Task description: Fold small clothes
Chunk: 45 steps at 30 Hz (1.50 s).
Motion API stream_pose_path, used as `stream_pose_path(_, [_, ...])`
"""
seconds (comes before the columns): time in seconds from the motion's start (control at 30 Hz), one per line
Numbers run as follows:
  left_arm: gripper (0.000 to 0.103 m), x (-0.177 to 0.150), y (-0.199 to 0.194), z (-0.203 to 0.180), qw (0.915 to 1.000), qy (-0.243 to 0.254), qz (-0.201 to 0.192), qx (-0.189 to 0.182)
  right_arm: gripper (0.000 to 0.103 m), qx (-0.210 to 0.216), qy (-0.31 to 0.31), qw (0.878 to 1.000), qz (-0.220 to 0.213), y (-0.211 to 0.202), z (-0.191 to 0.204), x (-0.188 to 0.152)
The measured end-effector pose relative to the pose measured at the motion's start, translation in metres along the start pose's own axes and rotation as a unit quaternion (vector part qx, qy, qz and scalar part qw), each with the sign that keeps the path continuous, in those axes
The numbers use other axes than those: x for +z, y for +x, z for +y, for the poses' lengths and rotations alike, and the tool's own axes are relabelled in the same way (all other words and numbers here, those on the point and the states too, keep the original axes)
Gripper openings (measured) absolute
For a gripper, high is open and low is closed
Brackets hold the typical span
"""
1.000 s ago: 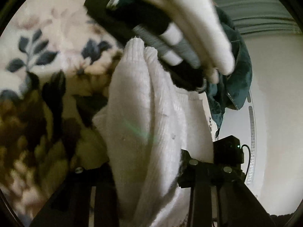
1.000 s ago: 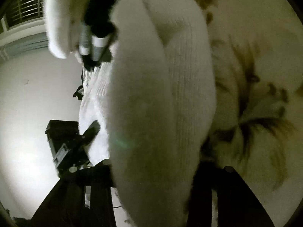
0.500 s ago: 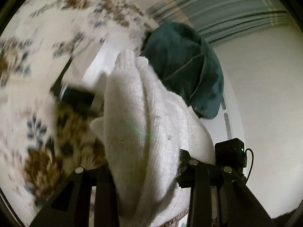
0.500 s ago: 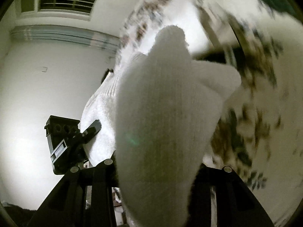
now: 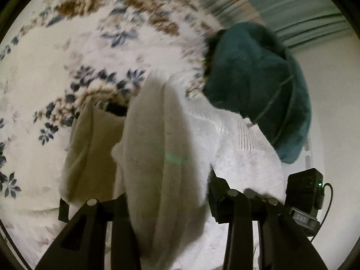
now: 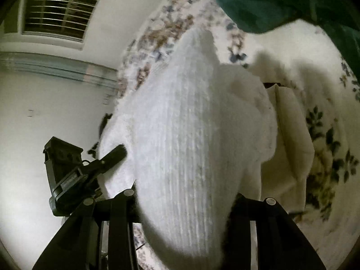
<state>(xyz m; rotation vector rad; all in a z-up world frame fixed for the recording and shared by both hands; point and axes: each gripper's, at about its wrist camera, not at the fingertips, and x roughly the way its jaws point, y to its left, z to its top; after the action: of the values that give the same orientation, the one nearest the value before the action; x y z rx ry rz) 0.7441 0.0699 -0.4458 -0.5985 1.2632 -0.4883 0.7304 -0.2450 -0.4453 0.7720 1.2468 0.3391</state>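
Observation:
A white ribbed knit garment (image 5: pixel 162 157) fills the middle of the left wrist view, bunched between the jaws of my left gripper (image 5: pixel 166 204), which is shut on it. The same white knit (image 6: pixel 186 153) fills the right wrist view, and my right gripper (image 6: pixel 184 202) is shut on another part of it. The garment hangs stretched between the two grippers above a floral blanket (image 5: pixel 67 56). My left gripper's body (image 6: pixel 74 175) shows at the left of the right wrist view. My right gripper's body (image 5: pixel 303 193) shows at the right of the left wrist view.
A dark teal garment (image 5: pixel 258 85) lies on the blanket beyond the white knit, also at the top of the right wrist view (image 6: pixel 281 2). A cream cloth (image 5: pixel 90 153) lies under the knit, seen again in the right wrist view (image 6: pixel 290 135). A white wall and a window (image 6: pixel 58 15) are behind.
Both grippers have swung with the white knit, so the view shifted from close over the blanket to across it. The striped sock held up a second ago is out of view.

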Motion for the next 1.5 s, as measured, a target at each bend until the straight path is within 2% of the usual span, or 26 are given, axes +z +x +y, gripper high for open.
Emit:
stream_pose_path(0.03, [0.037, -0.001, 0.0, 0.002, 1.0, -0.004, 0.001, 0.0, 0.045, -0.009, -0.002, 1.0, 0.006, 0.006, 0.0, 0.004])
stream_pose_path(0.1, [0.037, -0.004, -0.006, 0.005, 0.9999, -0.01, -0.002, -0.005, 0.059, -0.028, -0.006, 0.999, 0.02, 0.013, 0.001, 0.012])
stream_pose_path(0.13, [0.038, -0.006, -0.01, 0.006, 0.9999, -0.014, -0.004, -0.005, 0.061, -0.042, -0.007, 0.999, 0.024, 0.013, 0.004, 0.016])
stream_pose_path(0.2, [0.04, -0.012, -0.019, 0.001, 0.9998, -0.01, -0.009, 0.017, 0.068, -0.064, -0.019, 0.997, 0.023, 0.009, 0.01, 0.015])
stream_pose_path(0.27, [0.041, -0.017, -0.031, -0.008, 0.9986, 0.005, -0.025, 0.046, 0.075, -0.114, -0.039, 0.993, 0.016, 0.002, 0.016, 0.009])
stream_pose_path(0.3, [0.043, -0.022, -0.037, -0.015, 0.9971, 0.016, -0.033, 0.066, 0.076, -0.137, -0.053, 0.989, 0.007, -0.002, 0.02, 0.007])
stream_pose_path(0.33, [0.045, -0.026, -0.041, -0.02, 0.995, 0.025, -0.04, 0.088, 0.078, -0.168, -0.07, 0.983, -0.002, -0.006, 0.025, 0.003])
stream_pose_path(0.37, [0.054, -0.029, -0.043, -0.024, 0.9917, 0.034, -0.049, 0.114, 0.084, -0.193, -0.085, 0.977, -0.012, -0.01, 0.029, -0.001])
stream_pose_path(0.4, [0.067, -0.03, -0.044, -0.026, 0.9887, 0.039, -0.056, 0.133, 0.088, -0.212, -0.095, 0.972, -0.021, -0.019, 0.037, -0.008])
stream_pose_path(0.43, [0.073, -0.036, -0.049, -0.032, 0.9841, 0.048, -0.065, 0.158, 0.091, -0.24, -0.105, 0.965, -0.03, -0.021, 0.039, -0.011])
stream_pose_path(0.5, [0.085, -0.044, -0.054, -0.04, 0.978, 0.059, -0.079, 0.184, 0.103, -0.292, -0.12, 0.948, -0.046, -0.029, 0.045, -0.02])
stream_pose_path(0.57, [0.097, -0.054, -0.059, -0.05, 0.9705, 0.072, -0.088, 0.213, 0.103, -0.327, -0.127, 0.934, -0.066, -0.044, 0.054, -0.035])
stream_pose_path(0.73, [0.099, -0.082, -0.074, -0.072, 0.9526, 0.106, -0.114, 0.261, 0.103, -0.384, -0.143, 0.906, -0.101, -0.086, 0.081, -0.084])
stream_pose_path(0.9, [0.1, -0.112, -0.104, -0.096, 0.9446, 0.121, -0.114, 0.283, 0.103, -0.4, -0.154, 0.894, -0.128, -0.128, 0.112, -0.125])
stream_pose_path(1.1, [0.1, -0.156, -0.163, -0.138, 0.9339, 0.138, -0.15, 0.294, 0.103, -0.395, -0.164, 0.887, -0.173, -0.199, 0.16, -0.18])
stream_pose_path(1.3, [0.1, -0.212, -0.23, -0.189, 0.9208, 0.165, -0.193, 0.296, 0.103, -0.387, -0.19, 0.875, -0.219, -0.277, 0.219, -0.255])
stream_pose_path(1.5, [0.1, -0.269, -0.286, -0.225, 0.9121, 0.189, -0.223, 0.288, 0.103, -0.378, -0.216, 0.86, -0.265, -0.349, 0.27, -0.33])
